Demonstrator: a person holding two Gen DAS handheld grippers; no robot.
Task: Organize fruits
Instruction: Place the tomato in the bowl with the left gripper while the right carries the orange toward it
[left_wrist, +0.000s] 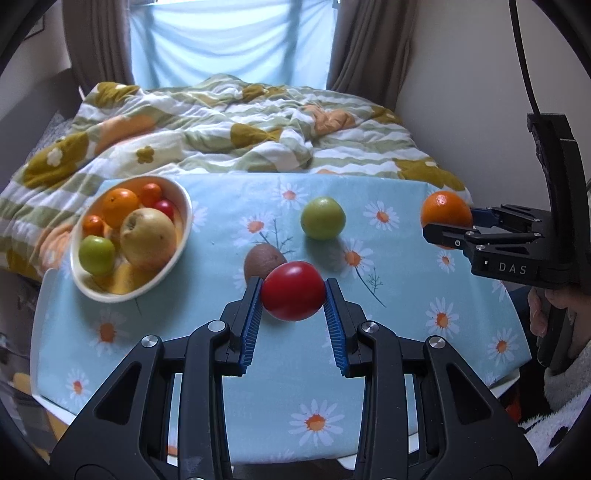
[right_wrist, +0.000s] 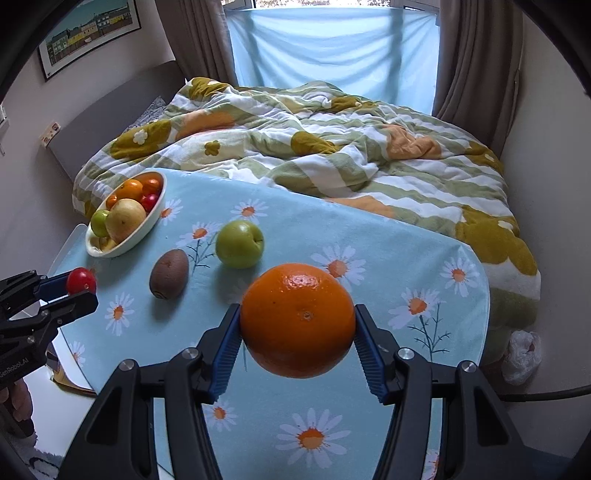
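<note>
My left gripper (left_wrist: 293, 295) is shut on a red tomato (left_wrist: 293, 290) and holds it above the table; it also shows in the right wrist view (right_wrist: 79, 286) with the tomato (right_wrist: 80, 280). My right gripper (right_wrist: 297, 325) is shut on a large orange (right_wrist: 297, 319), held above the table; it shows in the left wrist view (left_wrist: 448, 227) with the orange (left_wrist: 445, 208). A white bowl (left_wrist: 183, 236) at the left holds several fruits. A green apple (left_wrist: 323, 218) and a brown kiwi (left_wrist: 260, 260) lie on the tablecloth.
The table carries a light blue daisy tablecloth (left_wrist: 406, 332). A bed with a flowered quilt (left_wrist: 240, 125) lies right behind the table. A white plastic bag (right_wrist: 522, 354) lies on the floor at the right. Curtains and a window stand at the back.
</note>
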